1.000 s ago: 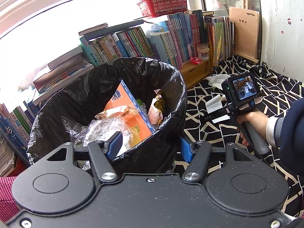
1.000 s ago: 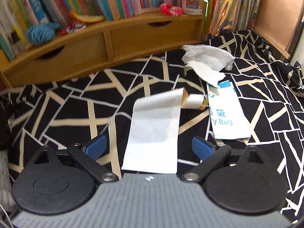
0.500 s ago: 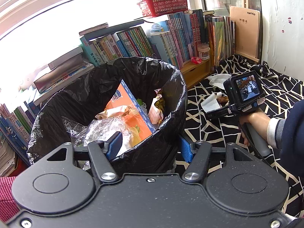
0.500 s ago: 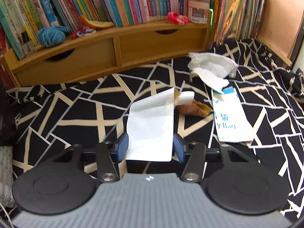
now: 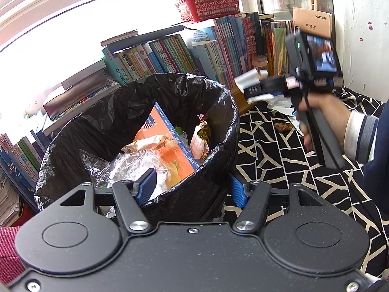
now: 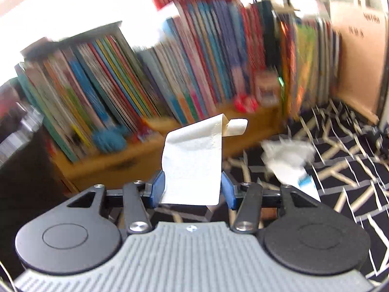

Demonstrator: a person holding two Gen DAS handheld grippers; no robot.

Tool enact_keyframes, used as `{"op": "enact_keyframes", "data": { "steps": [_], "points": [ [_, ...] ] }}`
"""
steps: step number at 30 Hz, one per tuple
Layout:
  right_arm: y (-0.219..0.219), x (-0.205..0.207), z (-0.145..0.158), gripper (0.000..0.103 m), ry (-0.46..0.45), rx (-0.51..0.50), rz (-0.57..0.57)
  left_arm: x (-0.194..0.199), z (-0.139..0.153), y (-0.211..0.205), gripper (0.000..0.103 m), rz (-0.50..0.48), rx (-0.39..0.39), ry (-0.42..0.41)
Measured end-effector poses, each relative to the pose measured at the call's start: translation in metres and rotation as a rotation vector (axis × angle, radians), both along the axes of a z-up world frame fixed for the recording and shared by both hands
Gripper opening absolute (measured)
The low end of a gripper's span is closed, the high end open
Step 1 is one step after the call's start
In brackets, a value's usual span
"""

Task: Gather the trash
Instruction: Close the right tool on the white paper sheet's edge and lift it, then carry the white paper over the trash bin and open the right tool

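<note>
Right gripper (image 6: 192, 189) clamped on a white paper strip (image 6: 193, 163), blue pads pressing both edges, sheet standing up out of the jaws with its far end curled over toward one o'clock. Lifted clear of the black-and-cream patterned cloth (image 6: 340, 170); background smeared with motion blur. From the left wrist view, same strip (image 5: 252, 85) poking out toward nine o'clock from the right gripper (image 5: 255, 88), carried by a hand (image 5: 318, 119) in a dark sleeve, up at two o'clock of the bin. Left gripper (image 5: 192, 189) straddling the near rim of the bin with the black liner (image 5: 214, 112), one blue pad inside, the other outside at the wall; whether actually squeezing the rim, cannot tell. Inside the bin: orange booklet (image 5: 158, 131), clear plastic wrap (image 5: 131, 165), foil wrappers. Crumpled white tissue (image 6: 287, 155) down on the cloth at three o'clock of the strip, a brown scrap (image 5: 282, 126) near it. Row of books (image 5: 170, 56) behind, red basket (image 5: 209, 4) on top.
</note>
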State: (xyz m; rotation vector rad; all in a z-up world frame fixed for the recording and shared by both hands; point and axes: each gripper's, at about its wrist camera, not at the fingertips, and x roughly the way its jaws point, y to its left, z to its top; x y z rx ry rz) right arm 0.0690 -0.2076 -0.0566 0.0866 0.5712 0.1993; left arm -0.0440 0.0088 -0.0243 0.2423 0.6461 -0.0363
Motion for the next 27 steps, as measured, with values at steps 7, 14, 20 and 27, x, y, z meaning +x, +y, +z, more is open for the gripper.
{"op": "enact_keyframes", "data": {
  "steps": [7,14,20,27],
  "points": [
    [0.026,-0.028,0.065,0.055,-0.164,0.090,0.163,0.000,0.000,0.000,0.060,0.000,0.000,0.000],
    [0.058,-0.063,0.108,0.056,-0.269,0.173,0.432,0.000,0.000,0.000,0.060,0.000,0.002,-0.001],
    [0.080,-0.084,0.119,0.058,-0.285,0.199,0.601,0.000,0.000,-0.001,0.060,0.000,0.002,-0.001],
    [0.089,-0.094,0.114,0.064,-0.229,0.226,0.704,0.000,0.000,-0.001,0.060,0.000,0.003,-0.001]
  ]
}}
